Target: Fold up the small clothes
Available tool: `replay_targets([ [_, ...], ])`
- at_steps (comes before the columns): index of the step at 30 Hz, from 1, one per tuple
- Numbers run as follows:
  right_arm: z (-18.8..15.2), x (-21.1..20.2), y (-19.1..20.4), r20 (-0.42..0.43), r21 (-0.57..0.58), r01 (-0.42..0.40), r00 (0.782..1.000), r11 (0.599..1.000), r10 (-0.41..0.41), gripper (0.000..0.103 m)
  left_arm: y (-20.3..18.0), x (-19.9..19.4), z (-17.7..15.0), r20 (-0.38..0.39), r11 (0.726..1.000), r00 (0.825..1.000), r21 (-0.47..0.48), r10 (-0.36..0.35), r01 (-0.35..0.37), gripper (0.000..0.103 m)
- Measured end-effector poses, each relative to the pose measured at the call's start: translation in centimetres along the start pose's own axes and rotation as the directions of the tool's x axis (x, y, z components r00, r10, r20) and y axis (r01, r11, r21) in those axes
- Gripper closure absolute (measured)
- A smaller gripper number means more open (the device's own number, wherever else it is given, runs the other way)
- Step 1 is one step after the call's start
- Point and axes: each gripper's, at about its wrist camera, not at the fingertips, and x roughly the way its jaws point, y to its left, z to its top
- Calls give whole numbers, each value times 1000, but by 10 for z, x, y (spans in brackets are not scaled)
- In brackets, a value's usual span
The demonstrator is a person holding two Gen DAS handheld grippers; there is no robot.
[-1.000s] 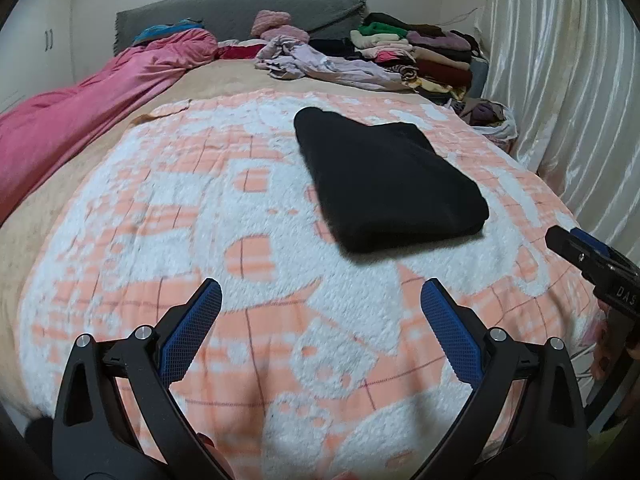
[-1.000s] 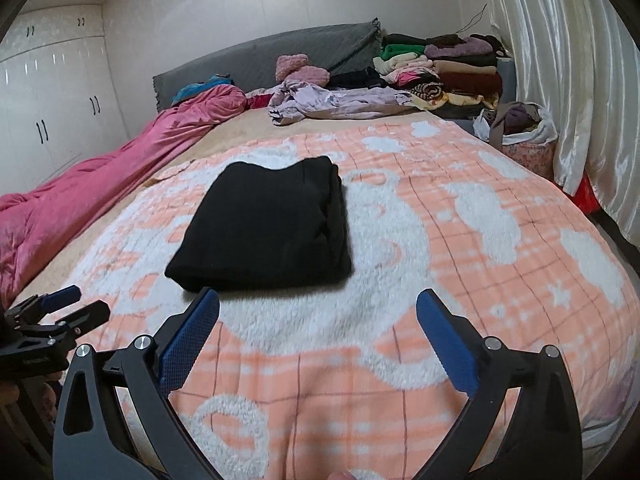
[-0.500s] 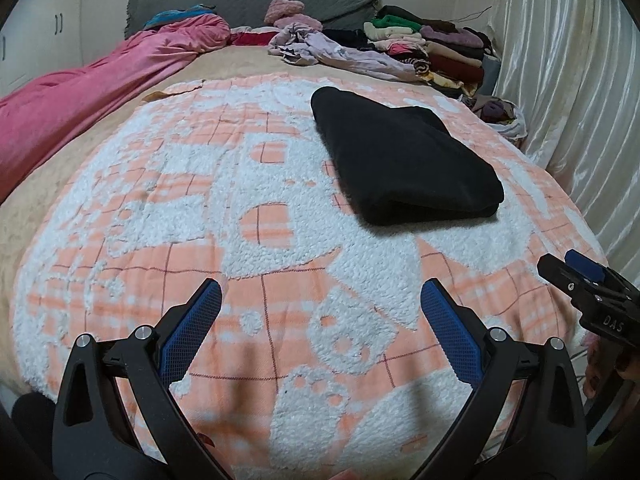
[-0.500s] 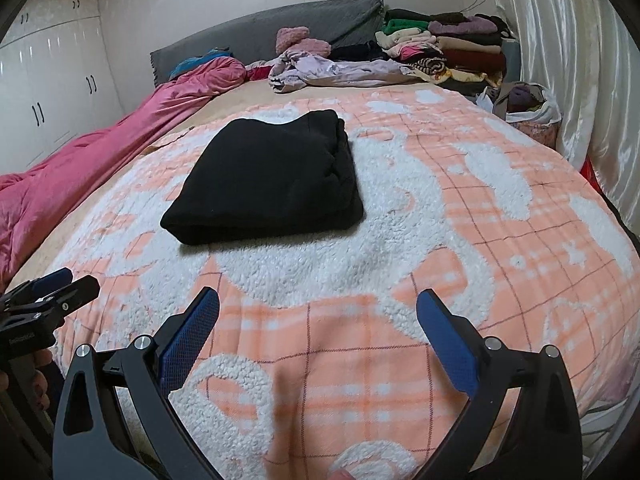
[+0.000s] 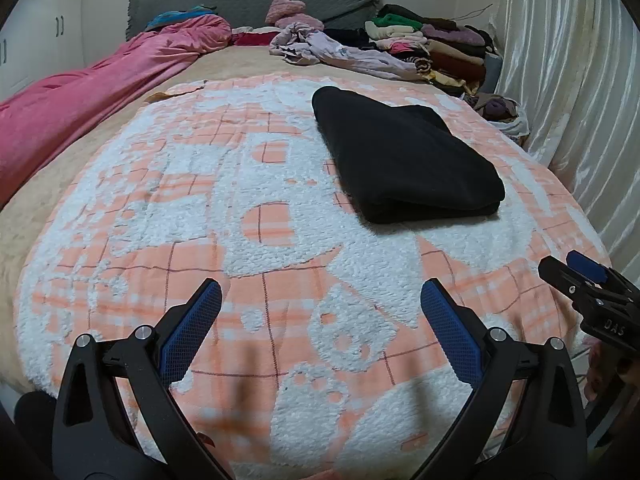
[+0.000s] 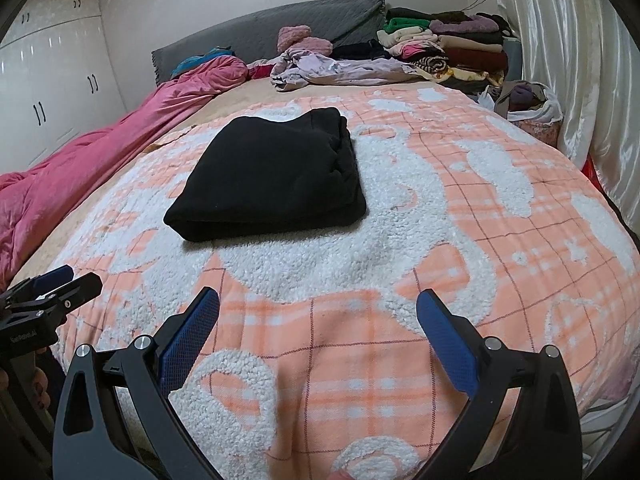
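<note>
While hovering low over the near edge of the orange-and-white blanket (image 5: 168,208), left gripper (image 5: 321,304) spread wide, nothing between the blue pads; right gripper (image 6: 318,312) just the same, gaping and empty. Folded black garment (image 6: 272,172) out ahead on that blanket, well beyond both sets of fingers, nearer the blanket's far half than its near edge. Looks a finished fold, layered edge facing the grippers. Next, probably: slide both sets of fingers under the near edge together, lift flat so the layers hold, no pinching one layer alone. Beyond the blanket's far edge, a loose lilac garment (image 5: 348,54), then a stack of folded clothes (image 6: 448,46) at its far right corner. Pink duvet (image 5: 84,92) along the blanket's left side. Nothing between grippers and garment.
</note>
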Motion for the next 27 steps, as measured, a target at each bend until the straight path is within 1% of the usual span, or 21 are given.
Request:
replay_targets([
  [6,-1,-2,-1,-6,0,5,1000,1000,-5,5,2,-1,-1,-3,1000,1000,-4,11,-11,10],
  [27,-1,-2,-1,-5,-4,3,1000,1000,-3,5,1,-1,-1,-5,1000,1000,0,9,-9,10],
])
